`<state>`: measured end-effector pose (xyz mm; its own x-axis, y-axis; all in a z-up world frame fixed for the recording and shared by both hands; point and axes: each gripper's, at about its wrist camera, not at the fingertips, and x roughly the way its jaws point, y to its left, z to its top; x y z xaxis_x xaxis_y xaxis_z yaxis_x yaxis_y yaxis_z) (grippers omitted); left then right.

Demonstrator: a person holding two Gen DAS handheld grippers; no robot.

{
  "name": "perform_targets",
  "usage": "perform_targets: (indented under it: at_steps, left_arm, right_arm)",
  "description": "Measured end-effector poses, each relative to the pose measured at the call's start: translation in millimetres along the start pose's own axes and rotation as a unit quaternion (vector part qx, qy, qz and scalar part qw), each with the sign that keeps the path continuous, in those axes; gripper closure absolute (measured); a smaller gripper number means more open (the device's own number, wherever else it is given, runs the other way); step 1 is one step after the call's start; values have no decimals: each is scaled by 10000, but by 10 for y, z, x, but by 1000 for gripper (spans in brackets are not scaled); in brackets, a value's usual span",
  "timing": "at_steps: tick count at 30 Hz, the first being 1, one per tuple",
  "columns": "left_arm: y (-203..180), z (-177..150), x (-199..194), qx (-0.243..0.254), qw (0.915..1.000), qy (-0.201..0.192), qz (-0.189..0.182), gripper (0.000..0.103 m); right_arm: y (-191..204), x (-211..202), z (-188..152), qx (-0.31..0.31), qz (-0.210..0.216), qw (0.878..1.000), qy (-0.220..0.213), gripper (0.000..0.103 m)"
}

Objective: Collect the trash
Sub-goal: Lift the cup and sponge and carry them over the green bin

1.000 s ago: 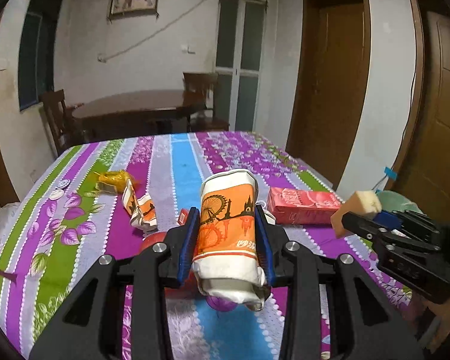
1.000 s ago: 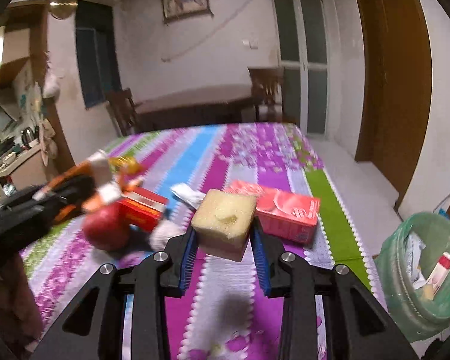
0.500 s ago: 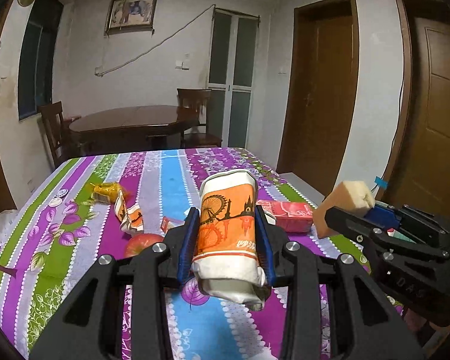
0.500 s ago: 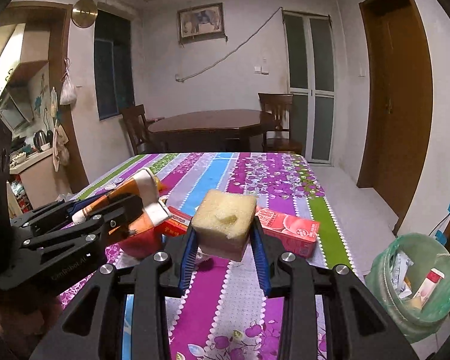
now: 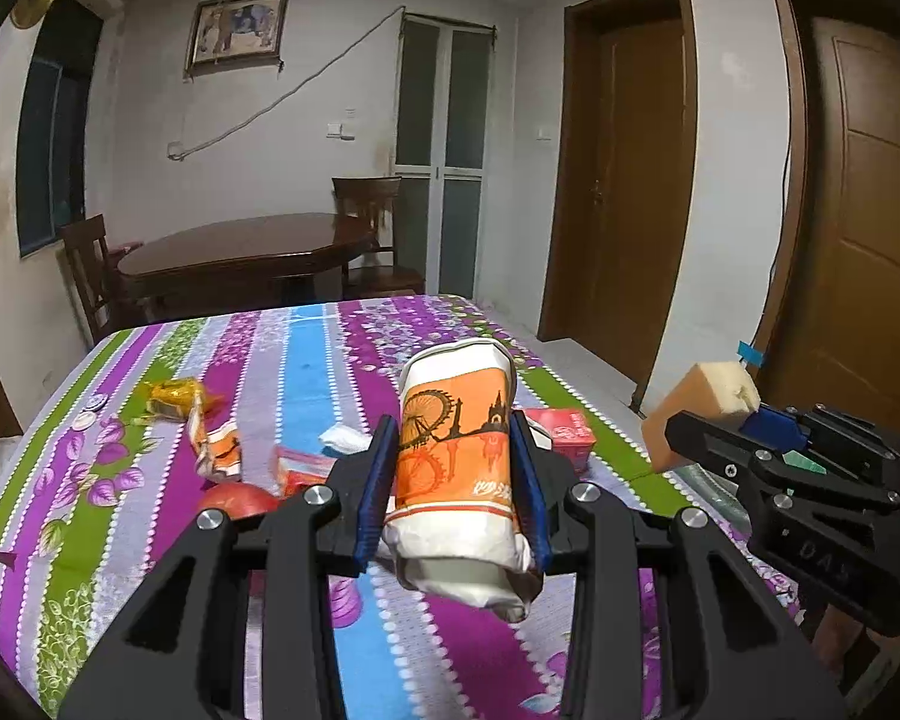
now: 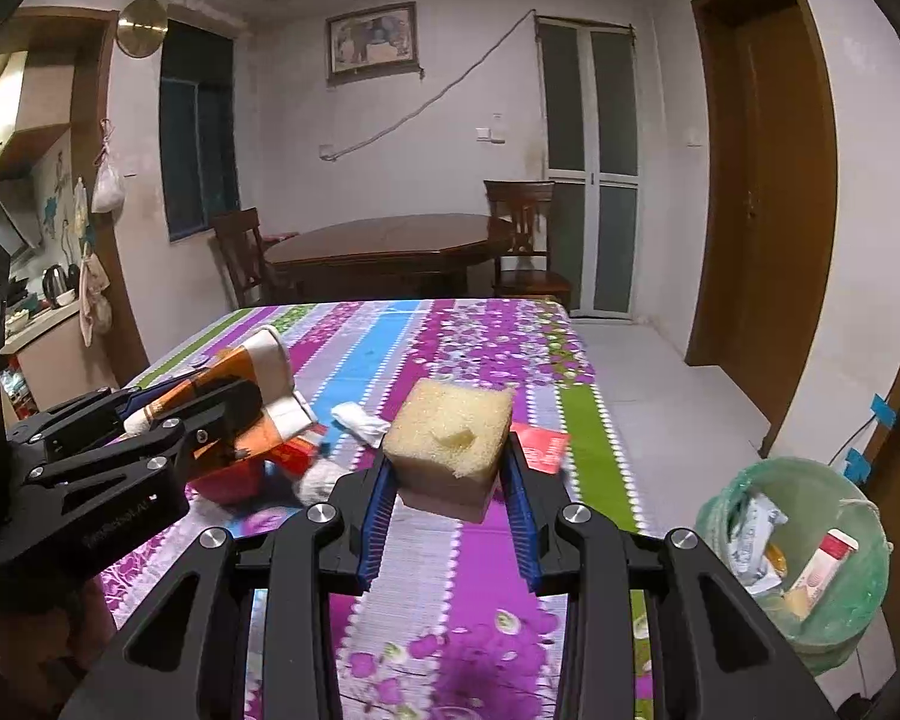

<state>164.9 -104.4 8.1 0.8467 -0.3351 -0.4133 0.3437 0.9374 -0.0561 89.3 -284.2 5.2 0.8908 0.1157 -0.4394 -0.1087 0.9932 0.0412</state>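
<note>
My left gripper (image 5: pixel 453 483) is shut on a crushed orange-and-white paper cup (image 5: pixel 456 450), held above the striped tablecloth (image 5: pixel 306 372). The right wrist view shows that cup (image 6: pixel 258 402) from the side at the left. My right gripper (image 6: pixel 450 480) is shut on a yellow sponge block (image 6: pixel 450 438), also lifted off the table; the sponge (image 5: pixel 699 402) shows at the right of the left wrist view. A green-lined trash bin (image 6: pixel 798 564) with several wrappers inside stands on the floor at the lower right.
On the cloth lie a red apple (image 5: pixel 237 501), a crumpled orange cup (image 5: pixel 216 450), a yellow wrapper (image 5: pixel 171 399), a white tissue (image 6: pixel 360 420) and a pink-red carton (image 5: pixel 561 432). A dark wooden table (image 6: pixel 390 246) with chairs stands behind. Wooden doors (image 5: pixel 624 180) are on the right.
Both grippers have risen and pulled back from the table with the cup and the sponge still held. More of the far room and the bin shows.
</note>
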Motion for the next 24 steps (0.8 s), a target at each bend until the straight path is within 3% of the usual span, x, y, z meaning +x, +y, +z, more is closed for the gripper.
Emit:
perform_targets:
  at_steps: [12,24]
  left_arm:
    - [-511,102,281,242,9991,37,-338,68]
    - [-1486,367,744,641,9896,251,-1267,67]
  right_arm:
    - [-671,-54,54,193,-434,9989,-1,68]
    - [-1802,-319,70,534,-1138,9917,262,68]
